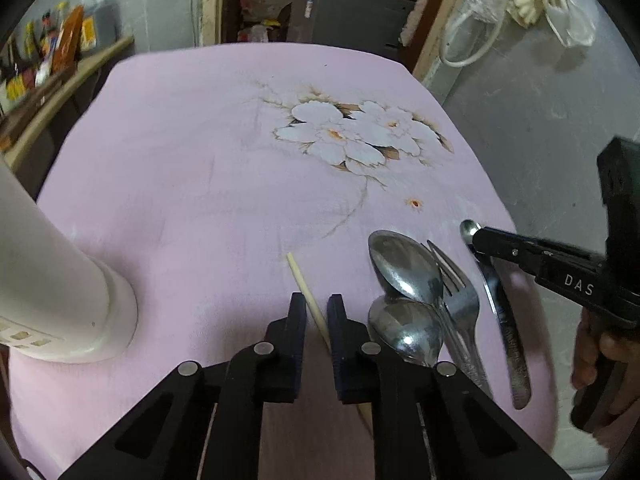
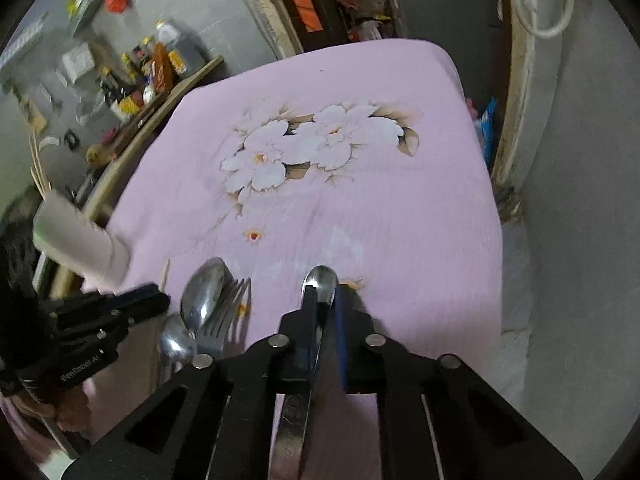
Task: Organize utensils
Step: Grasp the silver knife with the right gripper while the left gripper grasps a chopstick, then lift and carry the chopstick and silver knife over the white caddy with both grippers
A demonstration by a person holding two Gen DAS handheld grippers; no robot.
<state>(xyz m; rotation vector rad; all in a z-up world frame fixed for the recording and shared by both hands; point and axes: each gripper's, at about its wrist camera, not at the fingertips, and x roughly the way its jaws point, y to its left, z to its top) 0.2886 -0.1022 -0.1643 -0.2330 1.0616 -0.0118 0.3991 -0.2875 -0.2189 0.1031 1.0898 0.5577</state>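
A wooden chopstick [image 1: 306,294] lies on the pink cloth between the fingers of my left gripper [image 1: 317,305], which is open around it. Two steel spoons [image 1: 404,266] and a fork [image 1: 460,292] lie just right of it. My right gripper [image 2: 324,300] straddles a small steel spoon [image 2: 320,280]; its jaws stand close on either side of the handle, and whether they pinch it is unclear. That spoon [image 1: 468,228] and the right gripper [image 1: 478,236] also show in the left wrist view. A white utensil holder [image 1: 52,280] stands at the left, with sticks in it [image 2: 38,168].
The table is covered by a pink cloth [image 1: 200,184] with a white flower print [image 1: 352,136]. A cluttered shelf [image 1: 48,60] runs along the left wall. The table's right edge drops to a grey floor [image 1: 540,140].
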